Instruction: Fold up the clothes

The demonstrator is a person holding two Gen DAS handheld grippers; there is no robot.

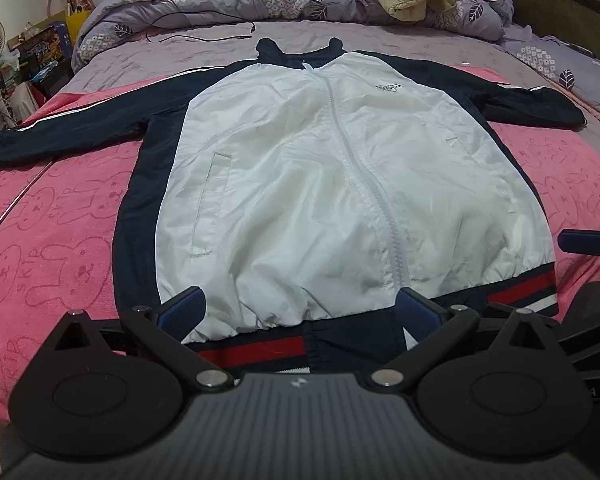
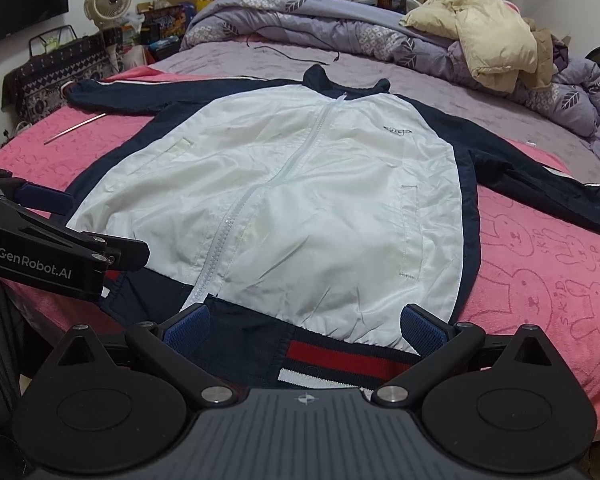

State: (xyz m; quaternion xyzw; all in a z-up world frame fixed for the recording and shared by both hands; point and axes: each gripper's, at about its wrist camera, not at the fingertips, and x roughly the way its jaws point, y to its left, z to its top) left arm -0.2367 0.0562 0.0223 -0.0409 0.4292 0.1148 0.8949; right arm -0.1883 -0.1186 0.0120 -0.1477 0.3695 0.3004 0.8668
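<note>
Here we are at the bed, and the jacket lies flat on its back across the pink blanket, zipped up, white front showing, collar pointing away toward the purple quilt. Both sleeves are out to the sides: one sleeve stretched long across the blanket, the other sleeve bunched a little near its cuff. No fold shows anywhere in it; body, sleeves and striped hem all lie open and spread.

The left tool hovers just over the hem near the zip, jaws standing wide, nothing between them. The right tool sits at the same hem on the other half, also gaping wide and empty, with the left tool visible beside it at the edge of the right wrist view.

So, by my read, the whole fold is still to be seen: sleeves in, sides over, hem up to collar. A thin metal rod lies on the blanket by the long sleeve, clear of the body but near that sleeve's path inward.
</note>
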